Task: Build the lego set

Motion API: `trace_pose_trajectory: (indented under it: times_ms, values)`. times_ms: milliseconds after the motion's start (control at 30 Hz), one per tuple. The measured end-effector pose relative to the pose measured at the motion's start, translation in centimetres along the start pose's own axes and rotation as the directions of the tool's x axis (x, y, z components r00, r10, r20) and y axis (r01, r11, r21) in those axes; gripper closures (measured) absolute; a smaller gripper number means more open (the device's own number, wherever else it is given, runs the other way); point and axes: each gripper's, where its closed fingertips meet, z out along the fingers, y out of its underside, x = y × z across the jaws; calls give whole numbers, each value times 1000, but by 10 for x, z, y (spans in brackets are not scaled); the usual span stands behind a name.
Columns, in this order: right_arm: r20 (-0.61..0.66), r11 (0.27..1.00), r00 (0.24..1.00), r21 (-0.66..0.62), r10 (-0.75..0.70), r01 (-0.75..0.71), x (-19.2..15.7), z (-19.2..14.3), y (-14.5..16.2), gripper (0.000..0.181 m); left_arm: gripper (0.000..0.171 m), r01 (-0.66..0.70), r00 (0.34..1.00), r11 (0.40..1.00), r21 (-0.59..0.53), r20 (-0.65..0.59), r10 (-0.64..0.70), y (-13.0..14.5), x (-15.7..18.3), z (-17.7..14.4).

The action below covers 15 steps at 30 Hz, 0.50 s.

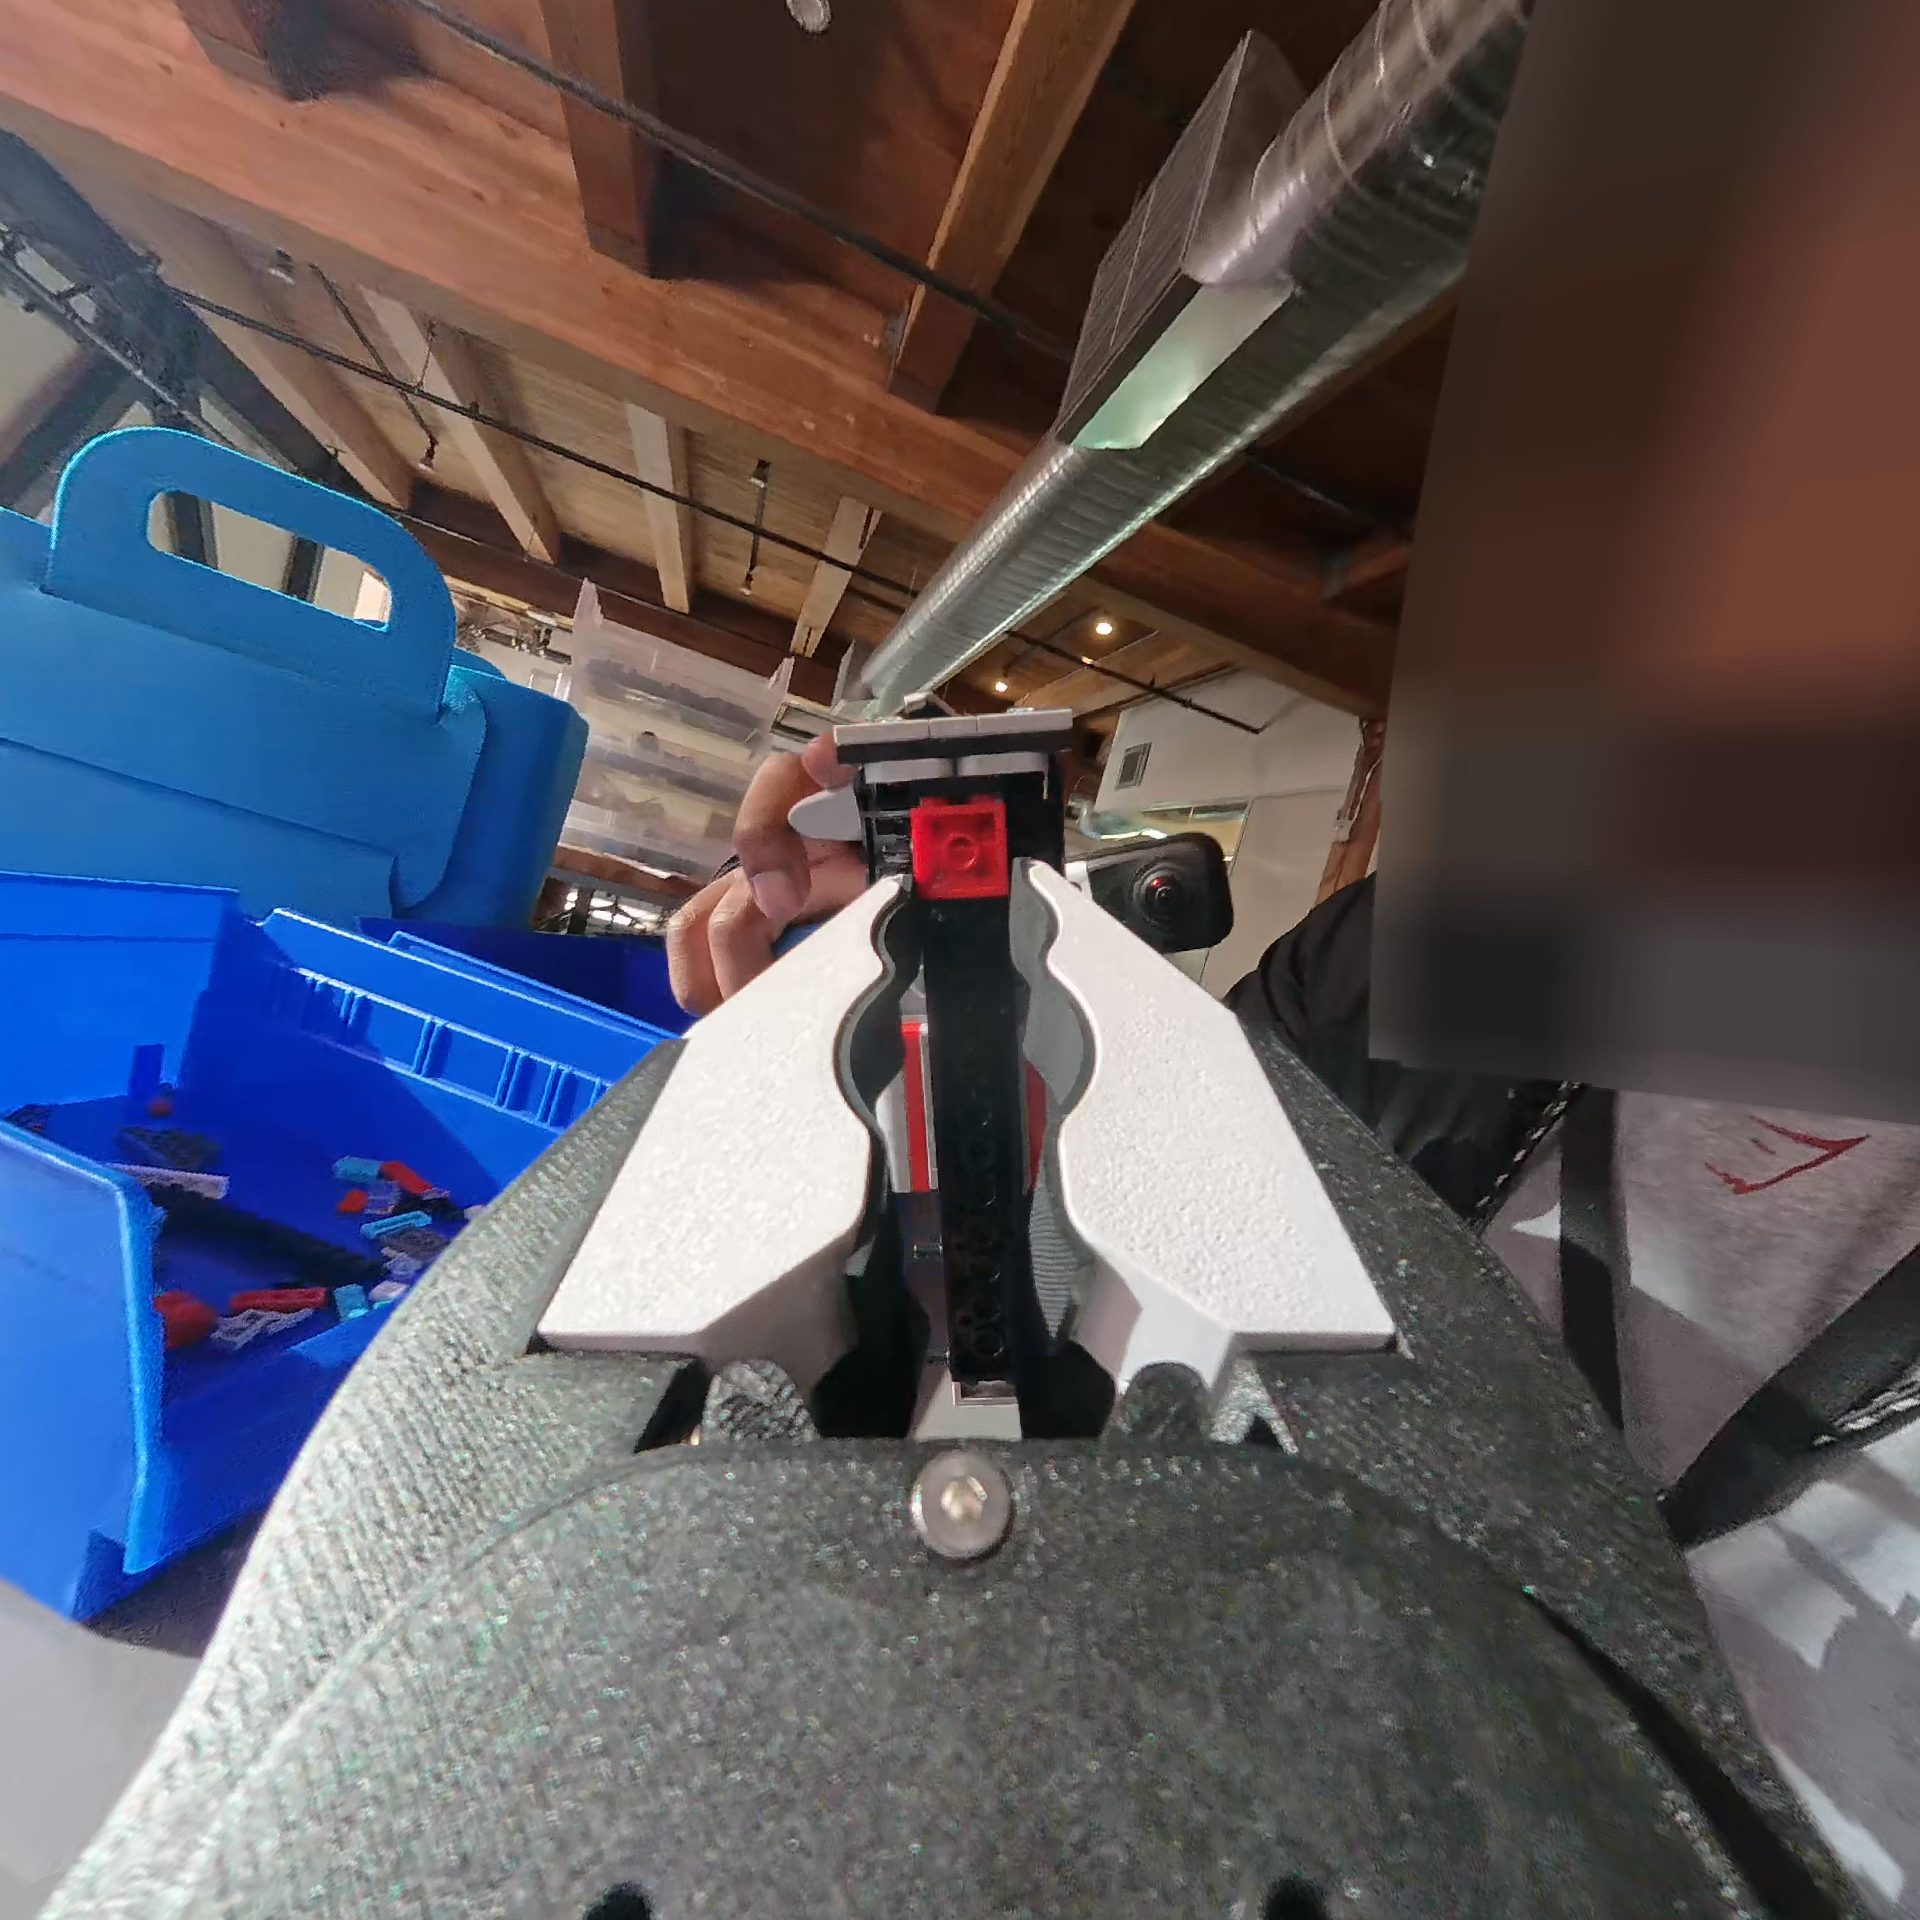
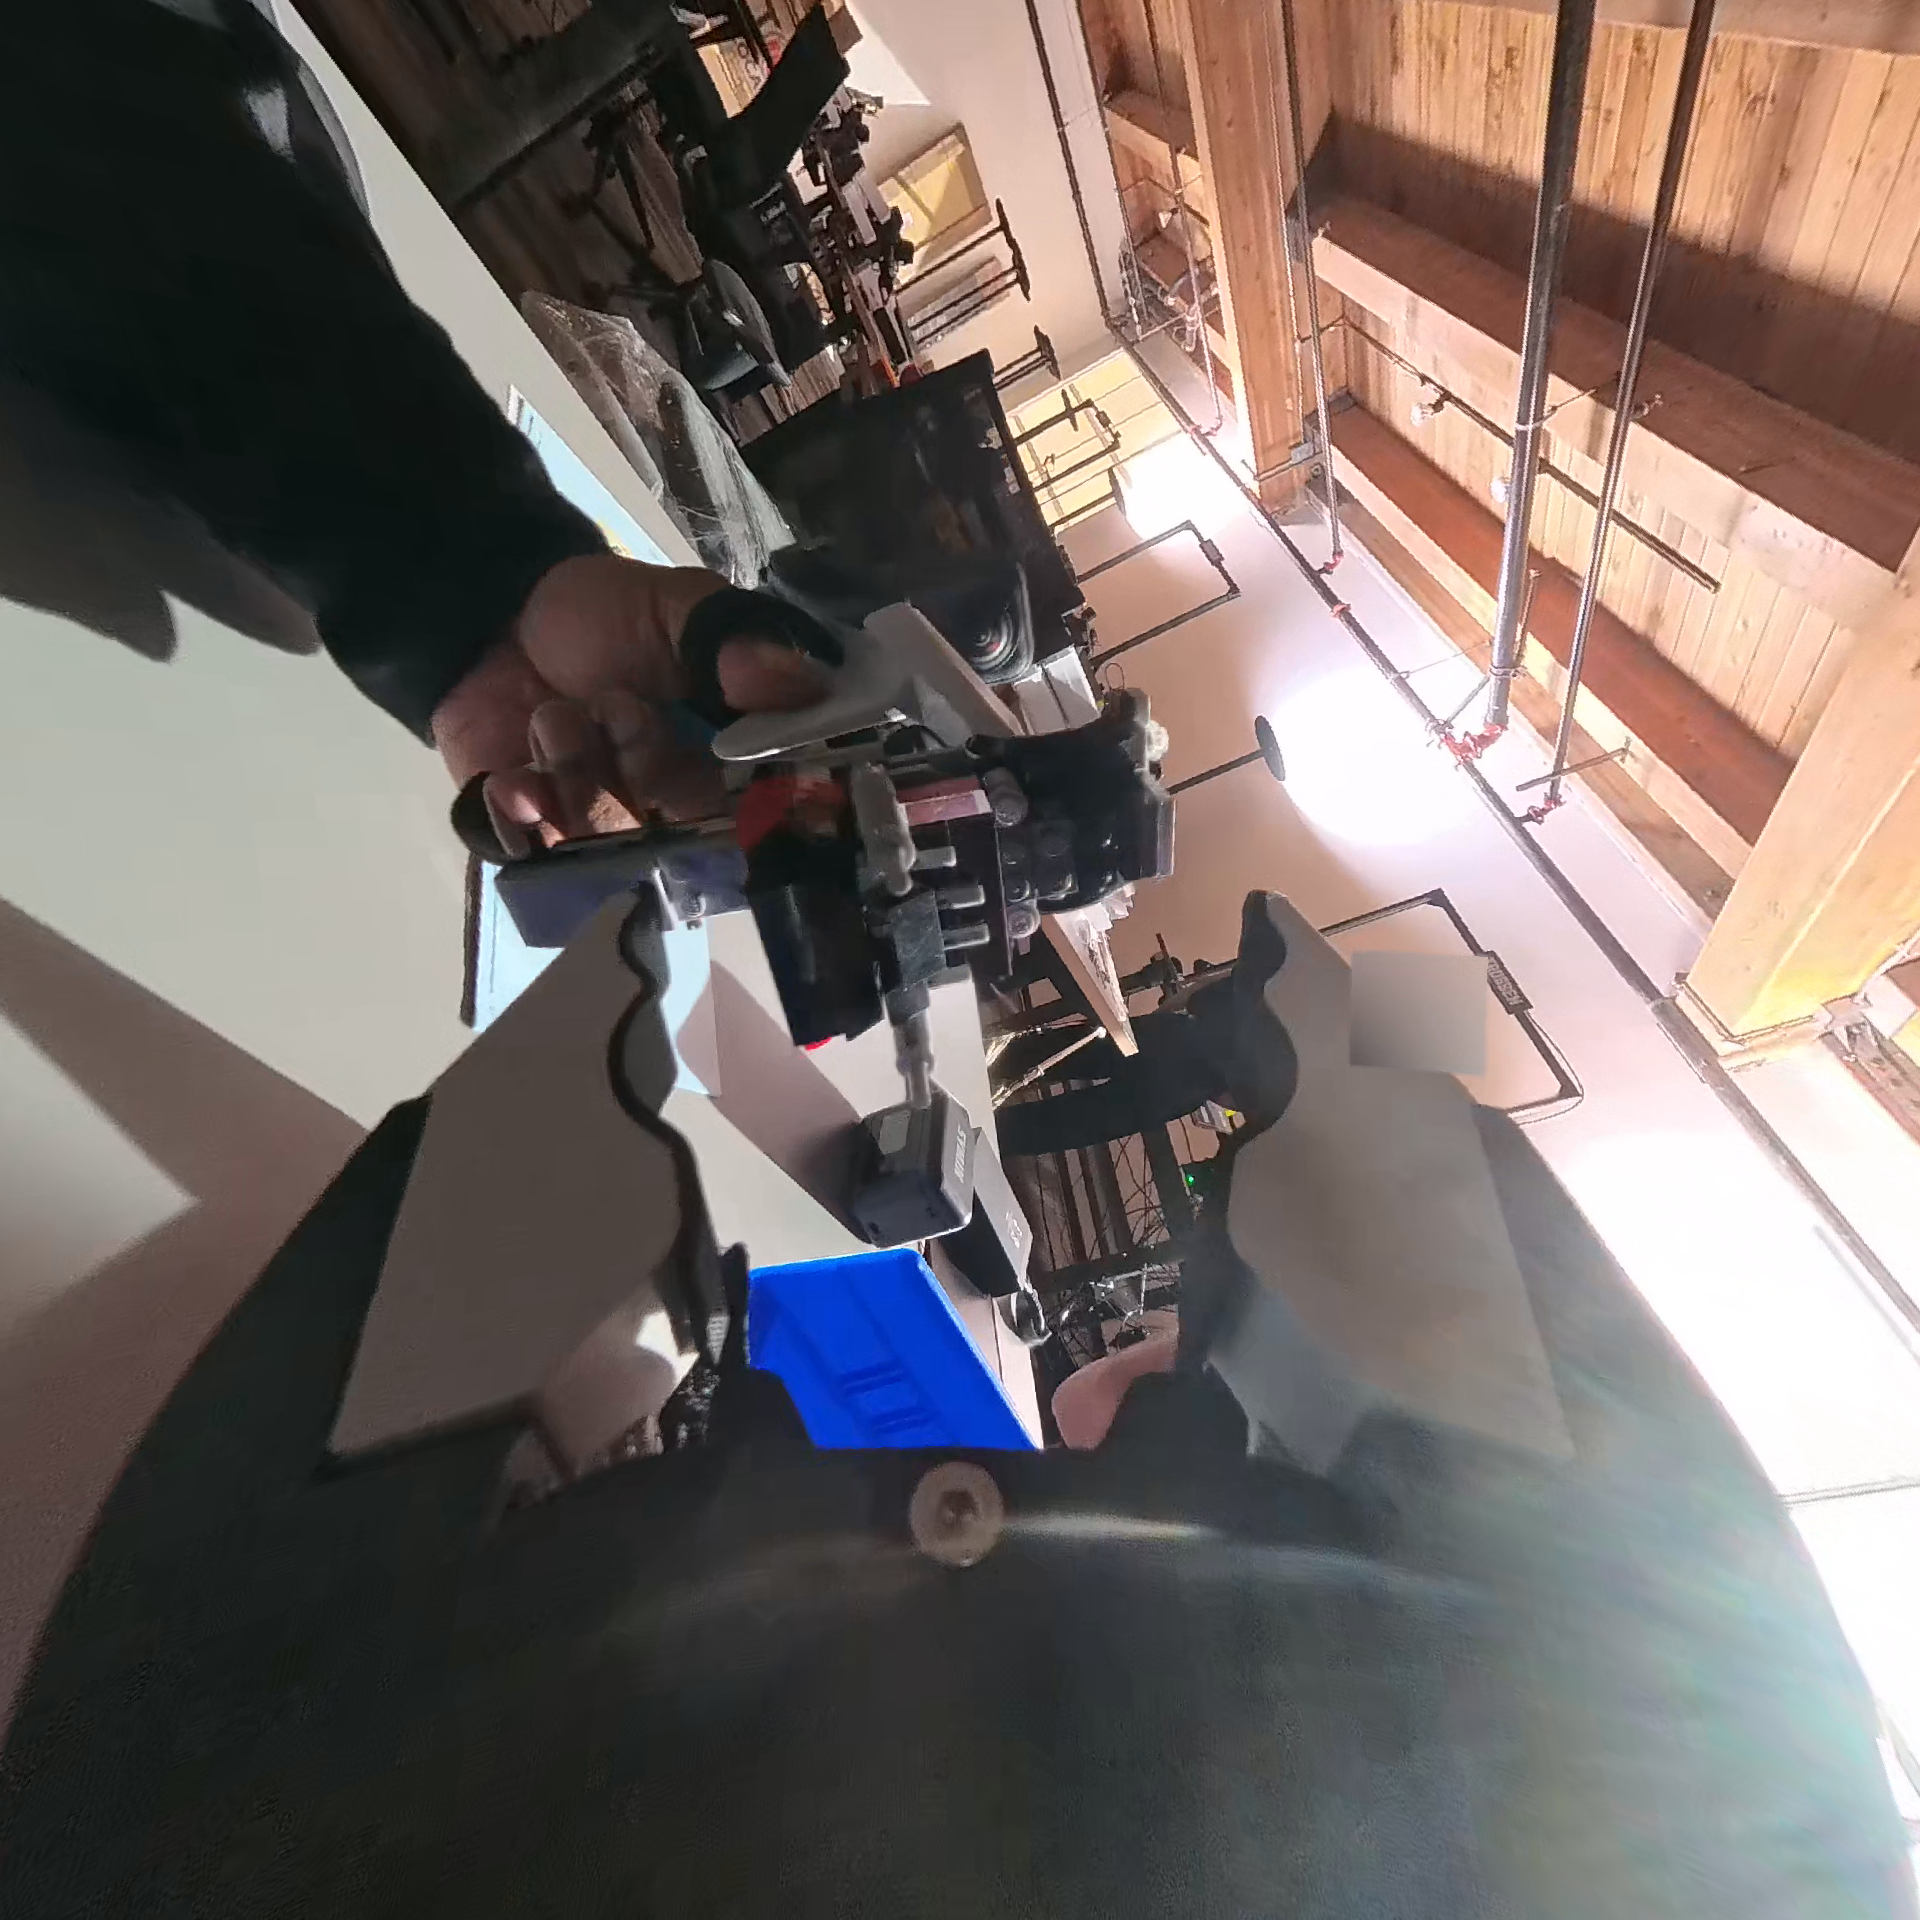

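Observation:
My left gripper (image 1: pixel 966 883) is shut on a Lego model (image 1: pixel 971 1091): a long black beam with a red brick (image 1: pixel 958 847) and grey plates at its far end. It is held up in the air. In the right wrist view the same model (image 2: pixel 935 842) shows side on, black and dark grey with pins, gripped by the left gripper's fingers (image 2: pixel 831 707), with a hand (image 2: pixel 603 707) behind them. A grey piece (image 2: pixel 914 1153) hangs below it on a thin link. My right gripper (image 2: pixel 948 909) is open and empty just under the model, one finger on each side.
Blue bins (image 1: pixel 343 1049) at the left hold several small loose Lego pieces (image 1: pixel 312 1247). A blue carry case (image 1: pixel 260 675) and clear drawers (image 1: pixel 675 707) stand behind them. A person's torso is at the right. A blue bin (image 2: pixel 873 1351) and white table (image 2: pixel 208 831) lie below the right gripper. Both grippers' tips are close together, under 4 cm apart.

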Motion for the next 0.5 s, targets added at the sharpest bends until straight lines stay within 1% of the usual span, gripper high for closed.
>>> trace_pose_trajectory:
  times_ms: [100, 500]
  values:
    - [-3, 1000, 1000, 13, 15, -15, 2, -1, -2, 75, 155, 16, 1000, 1000, 10, -7, -16, 0, 0, 1]
    - [80, 1000, 997, -15, 4, -3, -10, -2, 0, 77, 155, 45, 999, 996, -70, -17, -47, 20, 2, 10]
